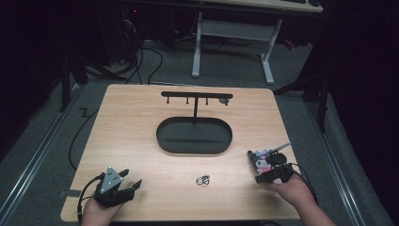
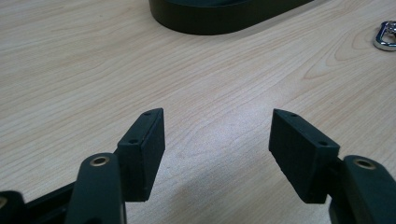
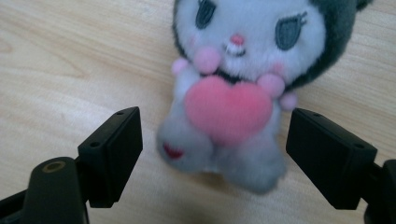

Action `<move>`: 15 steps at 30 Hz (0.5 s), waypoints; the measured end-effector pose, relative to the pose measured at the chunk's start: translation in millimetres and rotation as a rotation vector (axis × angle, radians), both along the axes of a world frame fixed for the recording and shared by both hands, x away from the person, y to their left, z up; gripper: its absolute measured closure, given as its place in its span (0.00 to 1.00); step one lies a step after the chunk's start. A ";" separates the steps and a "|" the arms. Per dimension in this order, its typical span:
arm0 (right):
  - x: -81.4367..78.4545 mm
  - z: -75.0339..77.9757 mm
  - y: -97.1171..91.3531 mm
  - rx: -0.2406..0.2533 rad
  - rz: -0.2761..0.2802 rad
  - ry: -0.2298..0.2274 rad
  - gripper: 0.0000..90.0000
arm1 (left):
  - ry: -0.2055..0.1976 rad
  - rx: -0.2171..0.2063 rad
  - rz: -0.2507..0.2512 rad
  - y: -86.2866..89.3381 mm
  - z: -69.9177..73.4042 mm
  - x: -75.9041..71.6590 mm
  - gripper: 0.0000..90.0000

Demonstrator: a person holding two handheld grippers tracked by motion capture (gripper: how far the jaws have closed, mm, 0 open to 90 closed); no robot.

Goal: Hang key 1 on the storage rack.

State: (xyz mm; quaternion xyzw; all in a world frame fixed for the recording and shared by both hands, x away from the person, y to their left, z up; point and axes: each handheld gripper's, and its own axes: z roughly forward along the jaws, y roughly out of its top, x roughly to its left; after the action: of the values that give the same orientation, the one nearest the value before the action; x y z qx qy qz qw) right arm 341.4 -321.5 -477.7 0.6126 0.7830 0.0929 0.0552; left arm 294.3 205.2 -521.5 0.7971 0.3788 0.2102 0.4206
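Dim, dark-edged high view; gripper views brighter, soft-focused, slightly blurred up close.

Each matte black two-jaw gripper, left [image 2: 217, 140] and right [image 3: 212, 149], ends in blocky rectangular pads [image 2: 142, 149] with small screw holes along their edges. Behind the pads, brass-coloured rivets [image 2: 99, 161] sit in rounded black links. Farther back, the left carries a grey three-cornered plate [image 1: 112, 178], and thin black cables [image 1: 301, 176] trail from the right.
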 end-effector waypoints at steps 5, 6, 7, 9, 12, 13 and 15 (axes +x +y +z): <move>11.1 -7.2 0.0 -0.025 -0.024 0.033 0.30 | 0.000 -0.003 -0.002 0.9 0.0 0.0 0.41; 12.1 -7.8 -1.1 -0.025 -0.027 0.030 0.33 | 0.000 -0.003 -0.002 1.0 -0.1 0.0 0.41; 12.1 -7.8 -1.1 -0.025 -0.027 0.030 0.33 | 0.000 -0.003 -0.002 1.0 -0.1 0.0 0.41; 13.9 -8.5 -3.7 -0.006 -0.030 0.039 0.36 | 0.001 -0.003 -0.001 1.4 -0.3 0.0 0.41; 14.2 -6.2 -5.5 -0.005 -0.016 0.030 0.45 | 0.002 -0.005 0.000 2.0 -0.3 -0.7 0.41; 14.0 -4.7 -5.7 -0.001 -0.014 0.022 0.49 | 0.002 -0.005 0.000 2.0 -0.3 -0.7 0.41; 13.7 -3.0 -6.2 -0.016 -0.005 0.013 0.51 | 0.000 -0.003 0.001 2.3 -0.1 -1.0 0.41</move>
State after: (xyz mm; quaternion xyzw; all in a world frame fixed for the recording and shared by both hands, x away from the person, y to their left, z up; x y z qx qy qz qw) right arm 355.1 -327.7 -480.7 0.6146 0.7826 0.0825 0.0554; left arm 293.3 207.5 -521.6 0.7963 0.3796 0.2096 0.4218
